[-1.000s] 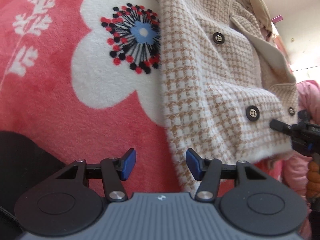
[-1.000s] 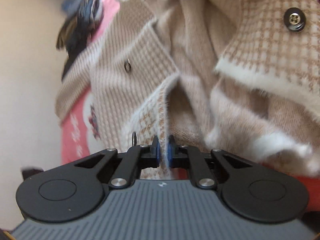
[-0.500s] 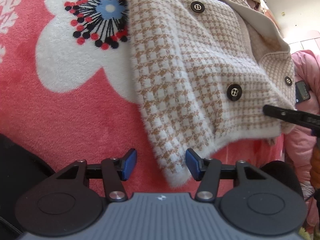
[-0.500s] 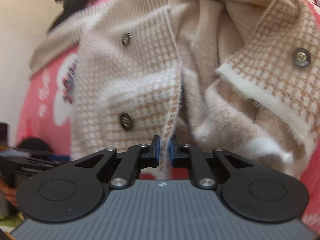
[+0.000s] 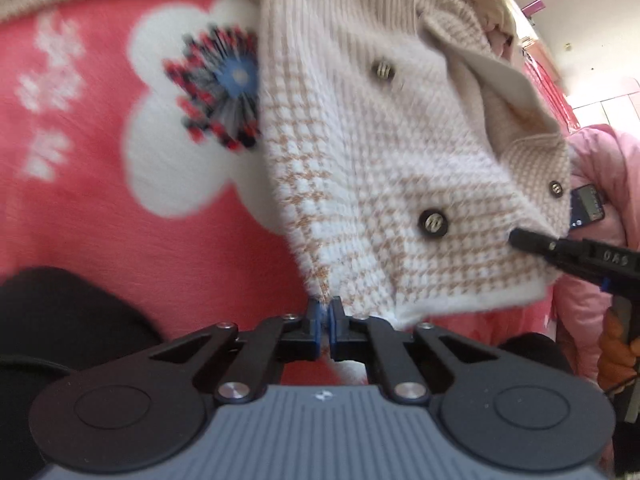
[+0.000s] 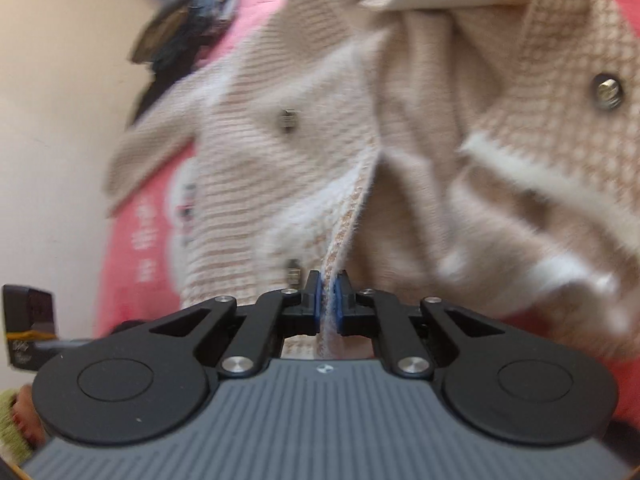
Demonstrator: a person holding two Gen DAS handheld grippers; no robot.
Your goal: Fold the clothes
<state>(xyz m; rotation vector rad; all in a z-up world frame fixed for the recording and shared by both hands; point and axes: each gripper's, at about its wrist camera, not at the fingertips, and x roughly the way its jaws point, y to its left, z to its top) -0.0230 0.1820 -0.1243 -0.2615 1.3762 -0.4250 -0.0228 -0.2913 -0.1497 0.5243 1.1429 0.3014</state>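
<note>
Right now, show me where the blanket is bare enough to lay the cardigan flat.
Free: the blanket left of the cardigan, around the white flower. Crowded: the right edge, by the pink coat, and the dark thing at lower left.

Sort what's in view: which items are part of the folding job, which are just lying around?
In the job:
- houndstooth cardigan
- left tongs, shut on its hem corner
- right tongs, shut on its front edge

Lying about:
- pink flowered blanket under the cardigan
- dark clothes pile by the wall
- black item at the blanket's near edge
</note>
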